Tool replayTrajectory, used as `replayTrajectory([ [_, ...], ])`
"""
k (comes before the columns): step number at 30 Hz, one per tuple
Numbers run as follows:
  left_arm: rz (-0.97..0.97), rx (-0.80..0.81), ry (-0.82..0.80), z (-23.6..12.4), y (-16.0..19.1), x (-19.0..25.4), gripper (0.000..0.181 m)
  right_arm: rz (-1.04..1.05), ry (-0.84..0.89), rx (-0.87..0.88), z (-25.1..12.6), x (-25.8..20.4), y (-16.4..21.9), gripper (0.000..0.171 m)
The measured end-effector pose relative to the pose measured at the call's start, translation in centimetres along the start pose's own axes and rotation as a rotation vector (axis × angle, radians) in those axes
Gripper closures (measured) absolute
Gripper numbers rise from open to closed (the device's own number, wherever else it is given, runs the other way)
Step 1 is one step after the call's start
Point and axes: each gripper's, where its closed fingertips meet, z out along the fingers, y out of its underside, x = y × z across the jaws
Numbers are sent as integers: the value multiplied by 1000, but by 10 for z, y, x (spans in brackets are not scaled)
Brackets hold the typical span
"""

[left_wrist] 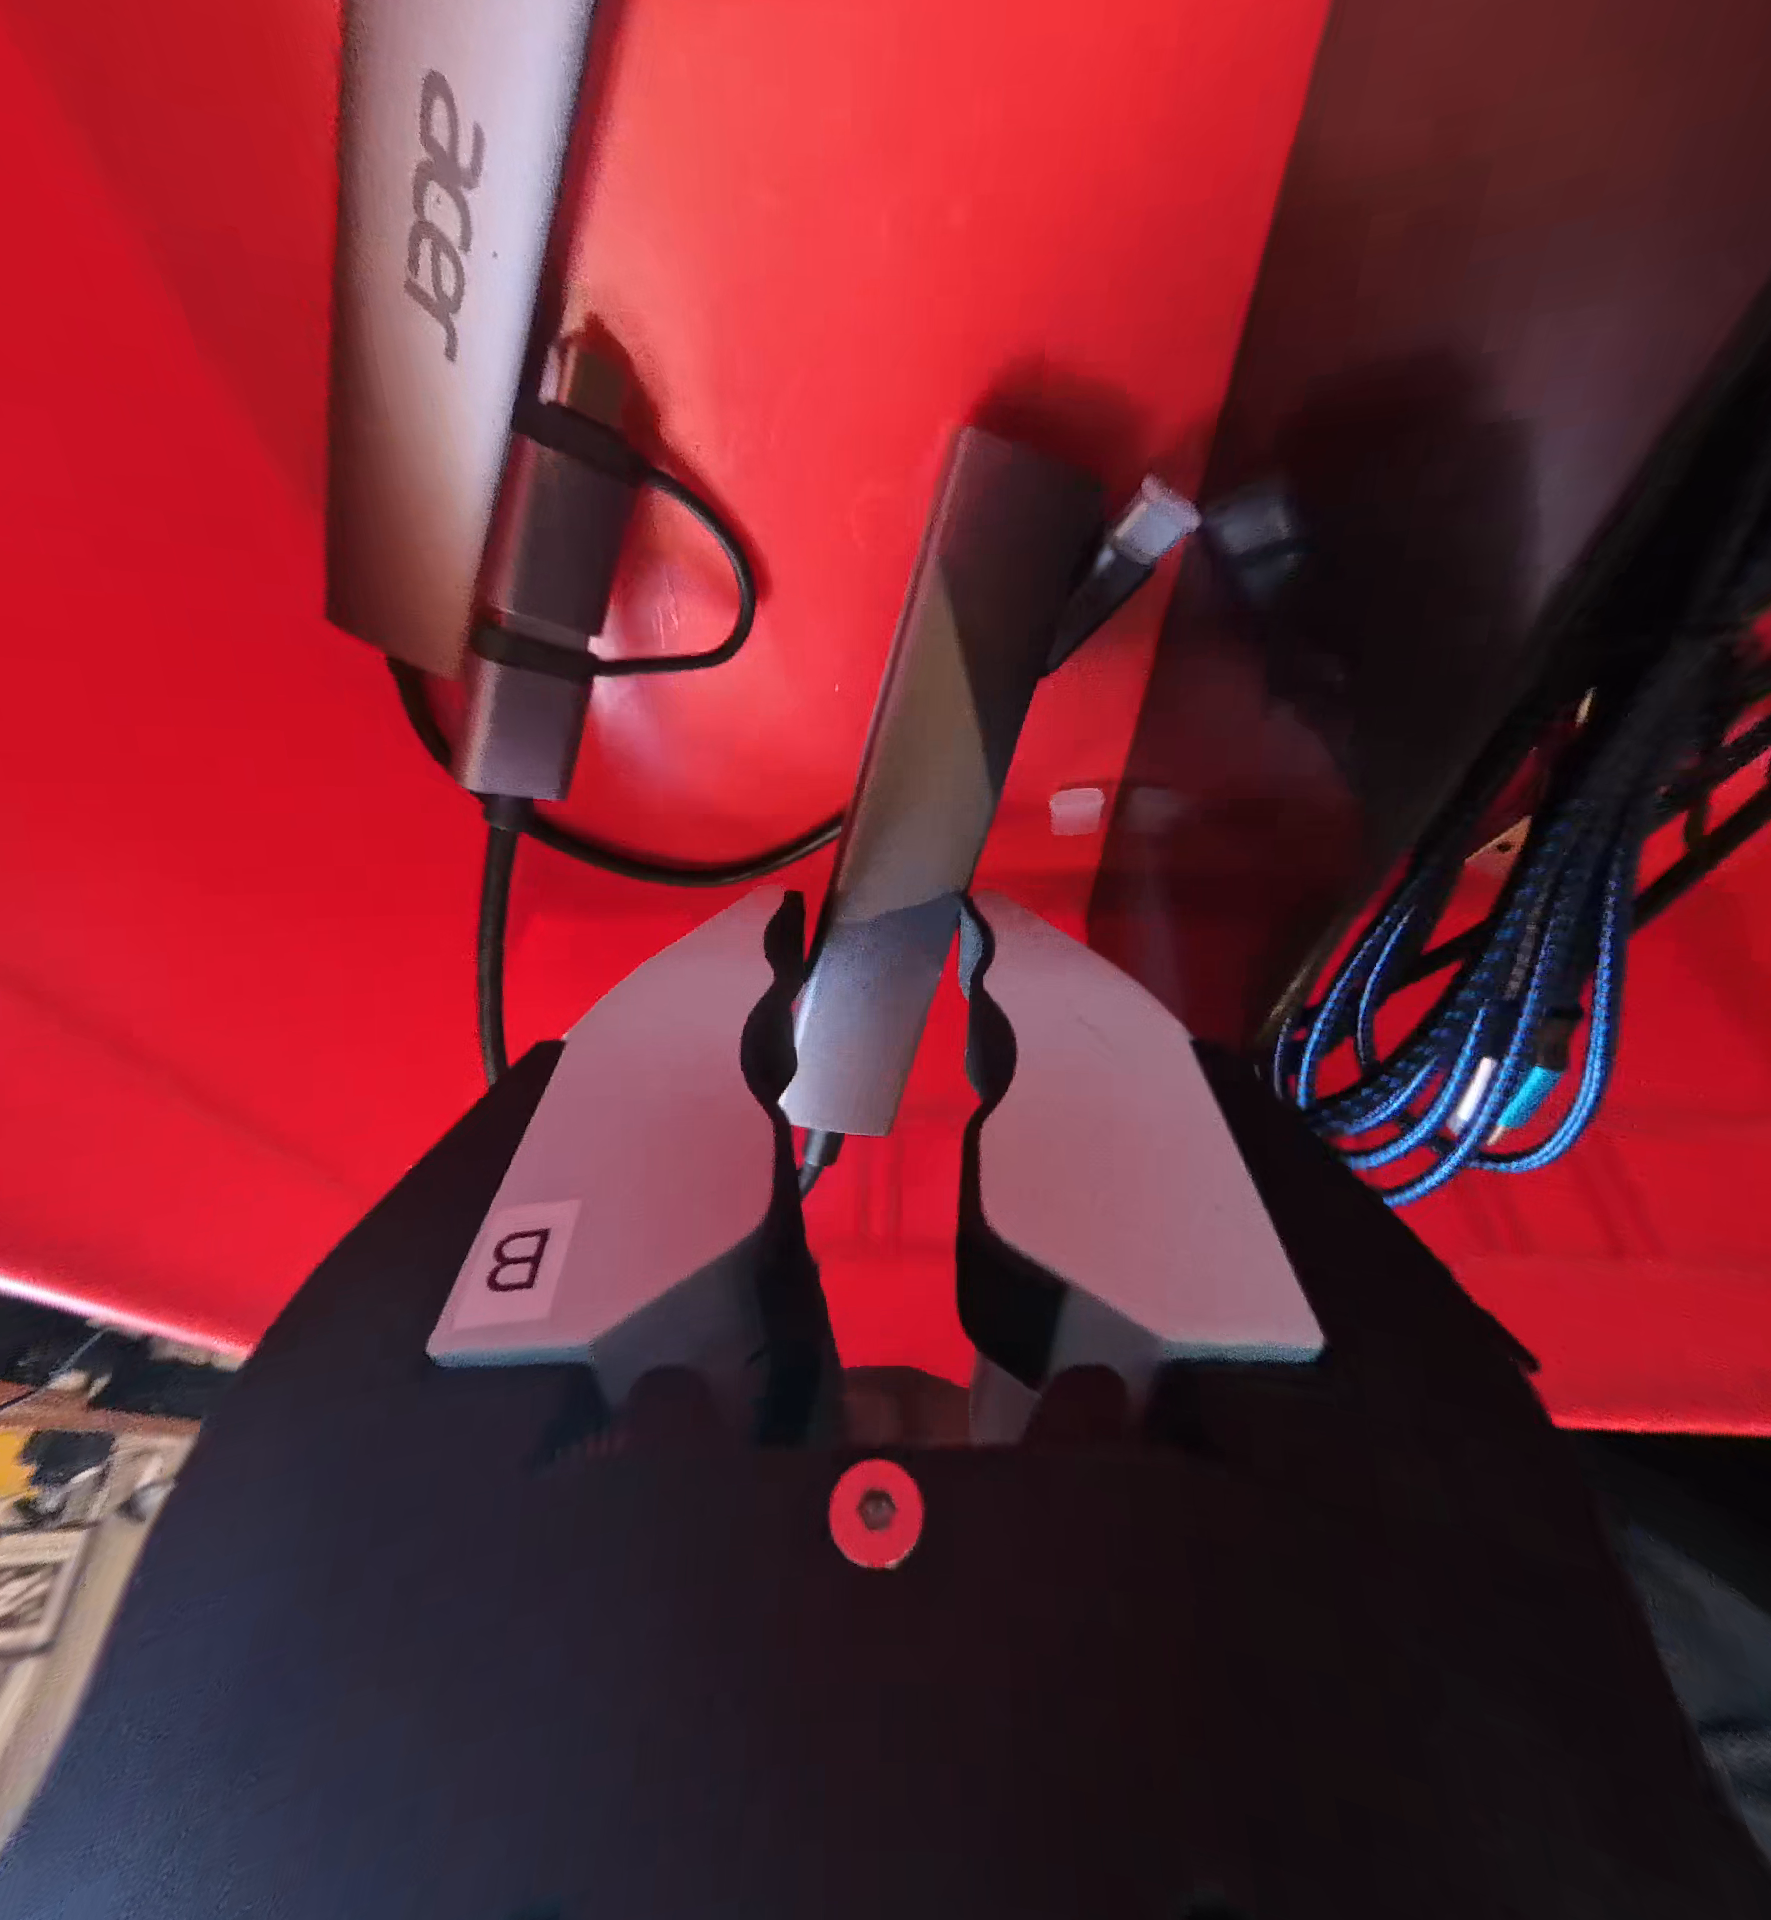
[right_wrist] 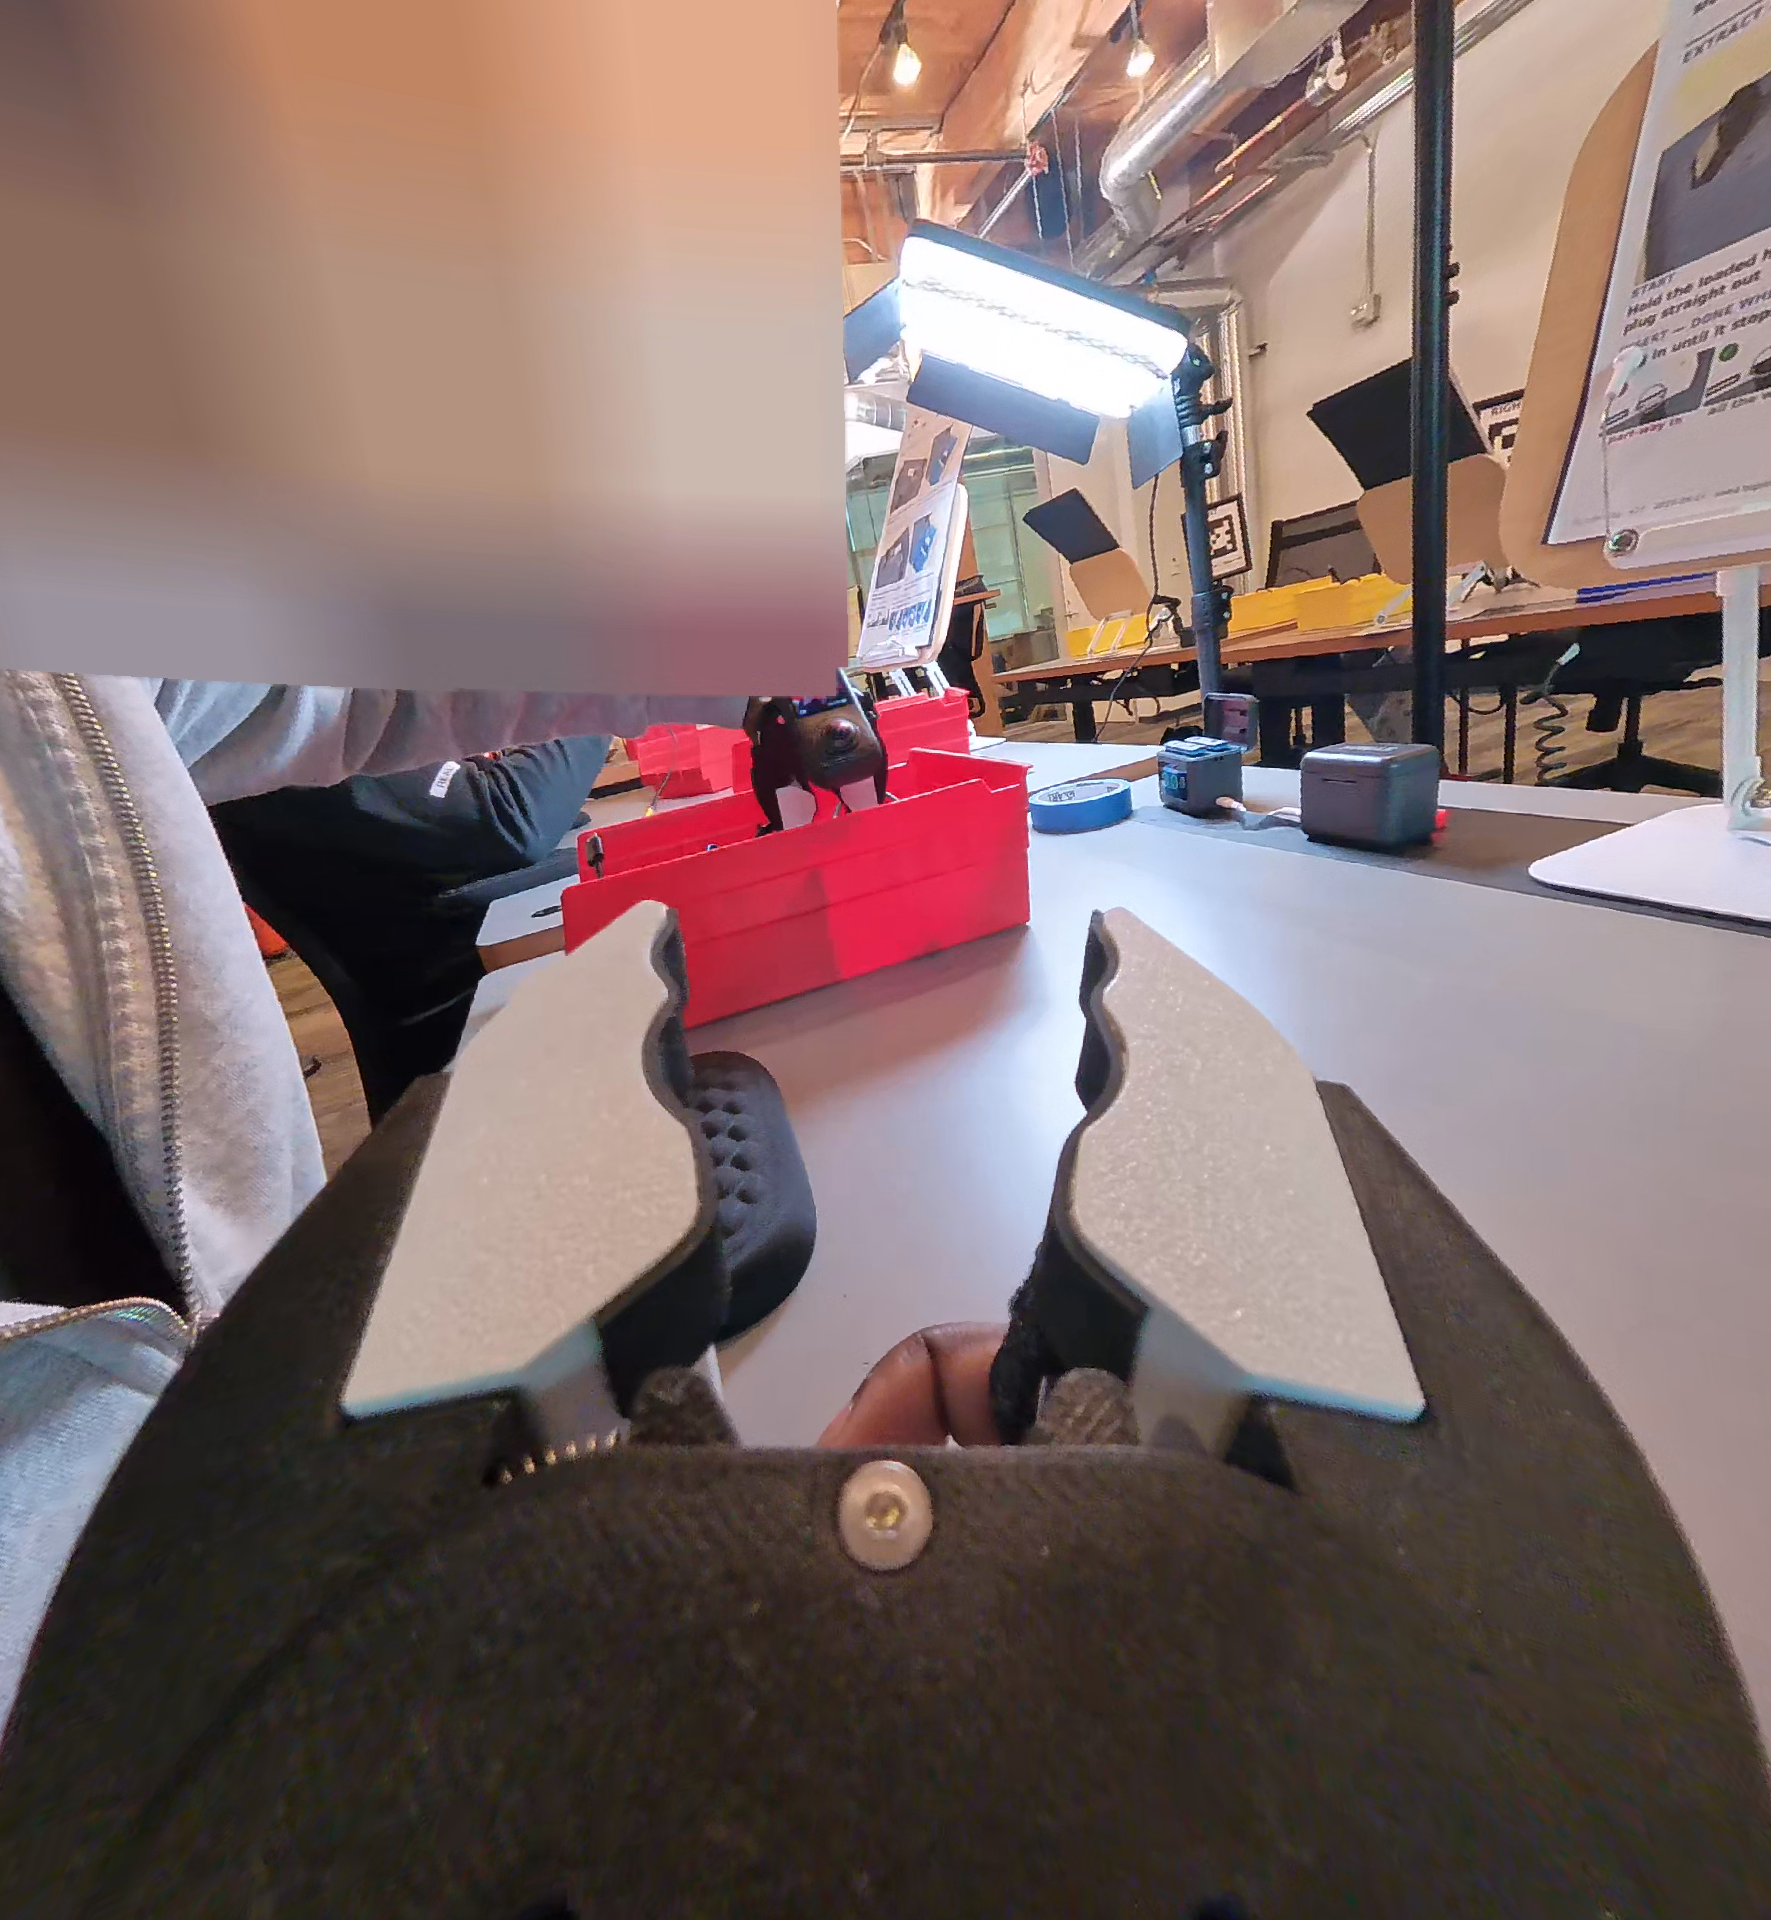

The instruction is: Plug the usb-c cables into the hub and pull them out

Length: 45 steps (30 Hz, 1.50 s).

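In the left wrist view my left gripper (left_wrist: 881,925) is down inside a red bin (left_wrist: 185,831). Its jaws are shut on the near end of a slim grey hub (left_wrist: 928,727), which stands on its edge and points away from me. A black cable with a silver usb-c plug (left_wrist: 1151,530) lies by the hub's far end; I cannot tell if they touch. My right gripper (right_wrist: 881,935) is open and empty, low over the grey table (right_wrist: 1380,1143), well short of the red bin (right_wrist: 808,904). The left gripper (right_wrist: 819,764) shows there, dipped into the bin.
A larger grey hub (left_wrist: 424,312) with a small grey adapter (left_wrist: 538,603) strapped to it lies at the bin's left. A bundle of blue braided cables (left_wrist: 1463,1049) lies at the right. On the table are a blue tape roll (right_wrist: 1080,805), grey boxes (right_wrist: 1369,795) and a white stand base (right_wrist: 1691,862). My right fingertips sit around 50 centimeters from my left ones.
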Motion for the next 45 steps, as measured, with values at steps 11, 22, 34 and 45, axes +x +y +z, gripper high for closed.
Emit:
replayTrajectory([
  [11, -219, 263, -368, -115, -2, -18, 156, -29, -1, -7, 0, -5, 1, 101],
  [22, -500, 1254, -896, -300, -124, 30, 156, -128, -65, -154, 7, -33, 21, 104],
  [34, -428, 2211, -331, -354, -255, 114, 157, -23, -227, 132, 45, -90, -97, 125],
  [45, -437, 2185, -271, -325, -286, 121, 156, -149, -425, -141, 106, -112, -68, 148],
])
